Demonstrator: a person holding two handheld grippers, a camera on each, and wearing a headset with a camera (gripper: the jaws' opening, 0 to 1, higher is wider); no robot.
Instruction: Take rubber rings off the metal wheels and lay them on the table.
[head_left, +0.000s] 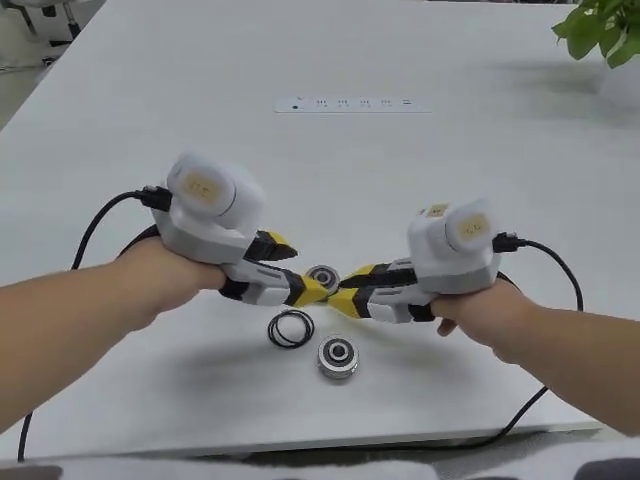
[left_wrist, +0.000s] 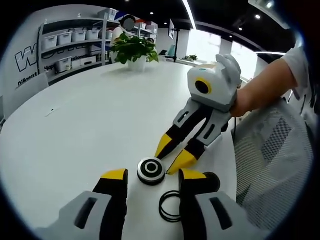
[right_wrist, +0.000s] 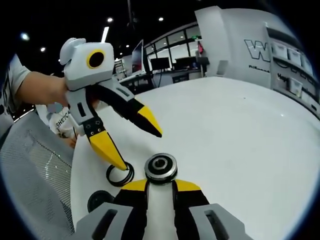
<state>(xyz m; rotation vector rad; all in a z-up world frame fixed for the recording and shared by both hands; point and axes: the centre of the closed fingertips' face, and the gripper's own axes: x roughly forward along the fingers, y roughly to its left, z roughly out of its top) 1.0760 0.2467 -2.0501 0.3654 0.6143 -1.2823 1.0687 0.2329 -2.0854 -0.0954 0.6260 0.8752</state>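
Metal wheel (head_left: 322, 277), dark-rimmed, lies flat on the table (head_left: 450, 150), at 12 o'clock between the left gripper's (right_wrist: 139, 149) wide-open jaws. The right gripper (left_wrist: 170, 157) meets it from opposite, jaws narrowly apart; whether they clamp it cannot be told. Loose rings (head_left: 290, 328) lie at 7 o'clock and a second wheel (head_left: 338, 356) at 6, with open table beyond.

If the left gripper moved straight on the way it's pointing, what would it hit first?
Likely the metal wheel, just ahead of the left gripper, between its open jaws. The right gripper sits close beyond it, though fisheye depth is uncertain.
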